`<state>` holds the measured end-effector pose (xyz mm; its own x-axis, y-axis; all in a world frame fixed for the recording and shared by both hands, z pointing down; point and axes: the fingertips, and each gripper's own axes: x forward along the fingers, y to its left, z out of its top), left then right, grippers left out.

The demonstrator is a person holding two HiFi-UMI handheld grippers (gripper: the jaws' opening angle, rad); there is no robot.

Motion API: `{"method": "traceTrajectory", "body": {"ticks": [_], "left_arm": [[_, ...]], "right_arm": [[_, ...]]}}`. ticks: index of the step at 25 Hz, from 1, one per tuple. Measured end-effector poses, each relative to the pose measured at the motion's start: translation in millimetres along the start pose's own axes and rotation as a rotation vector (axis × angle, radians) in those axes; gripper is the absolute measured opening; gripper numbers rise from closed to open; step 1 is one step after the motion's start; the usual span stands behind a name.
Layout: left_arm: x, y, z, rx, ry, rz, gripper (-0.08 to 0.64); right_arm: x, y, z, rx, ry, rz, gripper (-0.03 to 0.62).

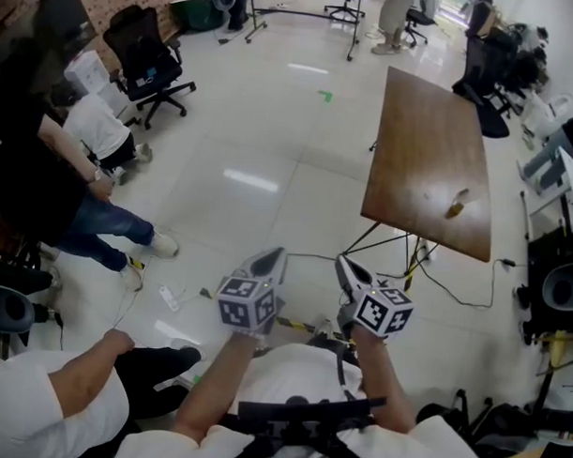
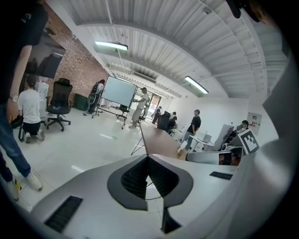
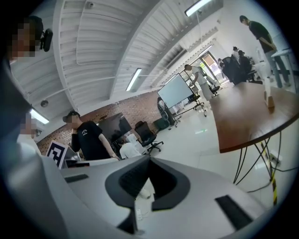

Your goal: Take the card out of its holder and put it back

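A small pale yellowish object [image 1: 457,203] stands on the brown table [image 1: 430,153] at the upper right; it is too small to tell whether it is the card holder. It shows as an upright pale thing [image 3: 268,97] in the right gripper view. Both grippers are held close to the person's chest, over the floor and well short of the table. My left gripper [image 1: 271,259] is shut with nothing between its jaws, the tips meeting [image 2: 147,158]. My right gripper [image 1: 349,266] is shut and empty too [image 3: 149,158].
Cables [image 1: 444,281] trail on the floor under the table's thin metal legs. A black office chair [image 1: 142,54] and a crouching person in white [image 1: 100,128] are at the left, beside a standing person in black [image 1: 26,167]. Another person's arm [image 1: 84,371] reaches in at the bottom left.
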<state>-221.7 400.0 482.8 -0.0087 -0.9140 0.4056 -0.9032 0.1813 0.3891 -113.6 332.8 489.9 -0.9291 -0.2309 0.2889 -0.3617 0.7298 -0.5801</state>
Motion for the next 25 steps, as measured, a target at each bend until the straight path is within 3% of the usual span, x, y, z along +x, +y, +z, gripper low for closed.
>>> {"method": "traceTrajectory", "body": {"ticks": [25], "left_arm": [[159,-155,-3,0.096,0.067,-0.153,-0.005]], "right_arm": [[-79,-162,74,0.044,-0.072,-0.093,-0.002]]}}
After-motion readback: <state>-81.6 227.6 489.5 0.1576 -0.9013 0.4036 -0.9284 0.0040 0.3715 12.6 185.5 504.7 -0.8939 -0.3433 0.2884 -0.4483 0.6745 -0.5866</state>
